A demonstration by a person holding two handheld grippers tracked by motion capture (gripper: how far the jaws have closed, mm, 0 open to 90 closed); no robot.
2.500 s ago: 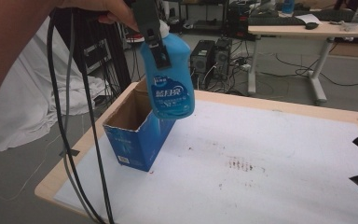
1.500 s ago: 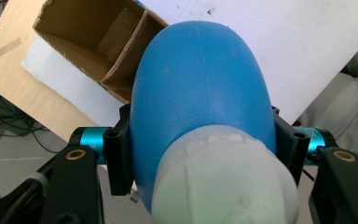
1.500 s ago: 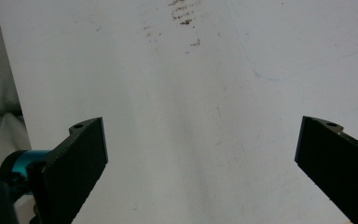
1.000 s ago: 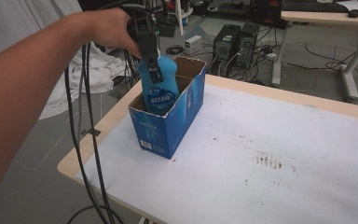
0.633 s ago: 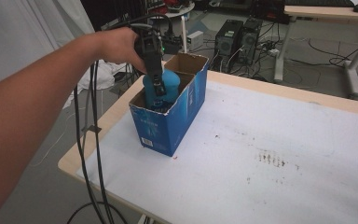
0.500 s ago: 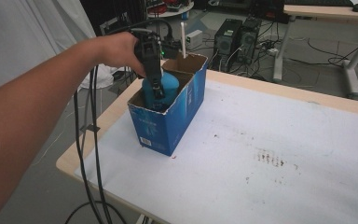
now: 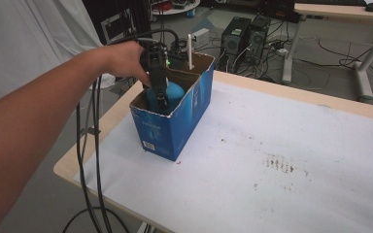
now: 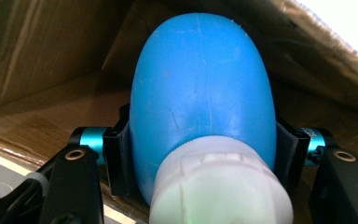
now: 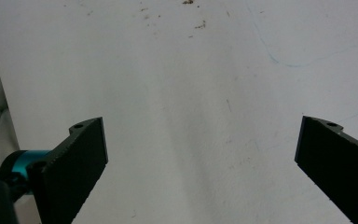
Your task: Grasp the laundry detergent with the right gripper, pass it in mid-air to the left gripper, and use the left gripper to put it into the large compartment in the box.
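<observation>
Bottle (image 8: 200, 98) clamped in left claw (image 7: 160, 99) inside box (image 7: 175, 131) — right claw (image 9: 200, 154) spread wide, over bare table (image 9: 191, 70).

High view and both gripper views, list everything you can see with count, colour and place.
Bottle: one, blue with a white cap, inside the box.
Box: one, blue cardboard, open top, at the table's left end.
Table: one, white top with dark specks, wooden edge.
Computer towers: two, black, on the floor beyond the table.
Cloth: one, white, left of the table.
Desk: one, pale, at the back right.
Left gripper: black jaws shut on the bottle near its cap.
Right gripper: black jaws open over the table.
</observation>
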